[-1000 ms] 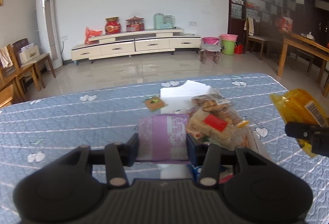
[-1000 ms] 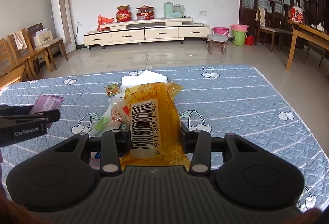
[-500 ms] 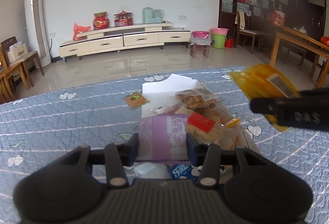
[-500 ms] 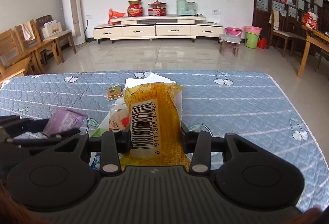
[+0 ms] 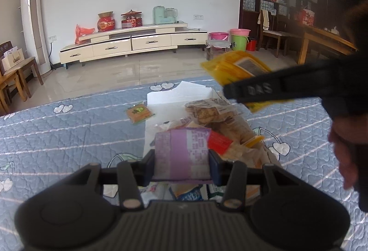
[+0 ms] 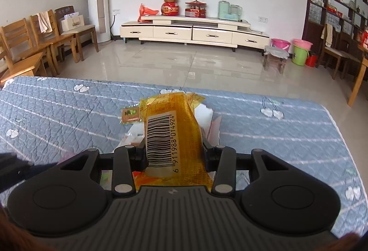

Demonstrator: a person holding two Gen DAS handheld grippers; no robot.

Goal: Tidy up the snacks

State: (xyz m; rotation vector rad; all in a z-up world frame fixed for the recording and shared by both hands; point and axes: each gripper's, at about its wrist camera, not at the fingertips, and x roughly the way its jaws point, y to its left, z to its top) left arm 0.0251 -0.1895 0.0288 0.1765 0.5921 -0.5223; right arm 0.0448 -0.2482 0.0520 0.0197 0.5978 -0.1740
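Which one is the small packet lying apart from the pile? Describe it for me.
On the blue quilt, find the white sheet under the snack pile. At its left edge lies the small packet, flat, alone, the only orange-and-green square.

Right gripper point(image 6: 174, 154) jaws clamped on yellow barcoded snack packet point(image 6: 171, 126), above blue quilted mattress point(image 6: 264, 136); small green-orange packet point(image 6: 130, 114) beyond.

Home living room: TV cabinet point(image 6: 195, 32), wooden chairs point(image 6: 27, 44)
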